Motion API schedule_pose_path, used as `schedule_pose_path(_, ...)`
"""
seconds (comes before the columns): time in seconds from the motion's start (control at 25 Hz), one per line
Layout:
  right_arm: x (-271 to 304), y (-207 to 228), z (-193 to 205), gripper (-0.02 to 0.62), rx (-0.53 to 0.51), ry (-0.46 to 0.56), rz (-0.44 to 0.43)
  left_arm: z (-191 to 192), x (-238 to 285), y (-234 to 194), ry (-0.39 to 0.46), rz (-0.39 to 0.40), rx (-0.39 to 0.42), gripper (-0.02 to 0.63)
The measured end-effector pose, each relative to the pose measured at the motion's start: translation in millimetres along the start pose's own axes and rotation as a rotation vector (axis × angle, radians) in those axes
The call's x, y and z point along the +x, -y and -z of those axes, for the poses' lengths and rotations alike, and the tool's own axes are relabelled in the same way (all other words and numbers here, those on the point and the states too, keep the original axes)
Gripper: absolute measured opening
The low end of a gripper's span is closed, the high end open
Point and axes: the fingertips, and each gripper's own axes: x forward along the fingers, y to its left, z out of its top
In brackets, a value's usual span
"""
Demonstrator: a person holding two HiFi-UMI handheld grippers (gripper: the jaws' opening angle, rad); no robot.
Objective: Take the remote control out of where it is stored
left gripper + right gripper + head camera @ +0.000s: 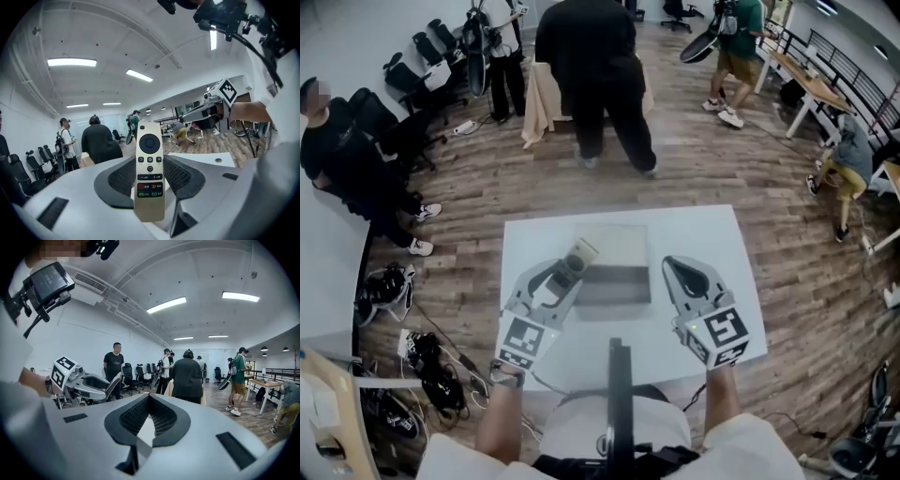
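- The slim pale-gold remote control [150,174] has a black round pad near its top end. Below that come rows of small black keys, and the lowest block carries red, yellow and green marks.
- The left claw [151,182] is clamped on the remote control, its two black ribbed pads pressing the lower half from either side.
- One remote control, two claws, one grey rectangular box [617,286] and one white rectangular surface [712,244] are in view.
- In the left gripper view the remote control's long axis runs straight up the middle of the frame, the round-pad end uppermost and farthest from the camera, the key face toward the lens.
- In the head view the remote control [578,255] slants toward the upper right, sticking out past the left claw [566,274] at the box's left edge, centre of the frame.
- The right claw [149,401] has its pads drawn together with nothing between them; in the head view it [672,266] sits right of the box.
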Motion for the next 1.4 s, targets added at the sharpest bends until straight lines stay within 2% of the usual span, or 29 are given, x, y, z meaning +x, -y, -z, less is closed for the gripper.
schedule_pose_path(0.16, -1.3, -6.7, -9.3, -0.002, -0.002, 0.026, -0.012, -14.1, -12.8, -7.4, 0.045, -0.032, -0.001, 0.187)
schedule_pose_path(0.6, 2.6, -5.3, -37.8, -0.002, -0.032, 0.060, 0.009, -49.4, -40.0, -42.1, 0.186, -0.121, -0.066, 0.187)
schedule_pose_path(0.84, 2.3, -4.6, -45.3, -0.002, -0.052, 0.063, 0.040, -57.6, -47.1, -54.2, 0.209, -0.149, -0.045, 0.187)
schedule_pose_path(1.4, -6.4, -1.9, -56.5, -0.002, -0.063, 0.085, 0.034, -90.0, -47.6, -59.2, 0.245, -0.179, -0.016, 0.187)
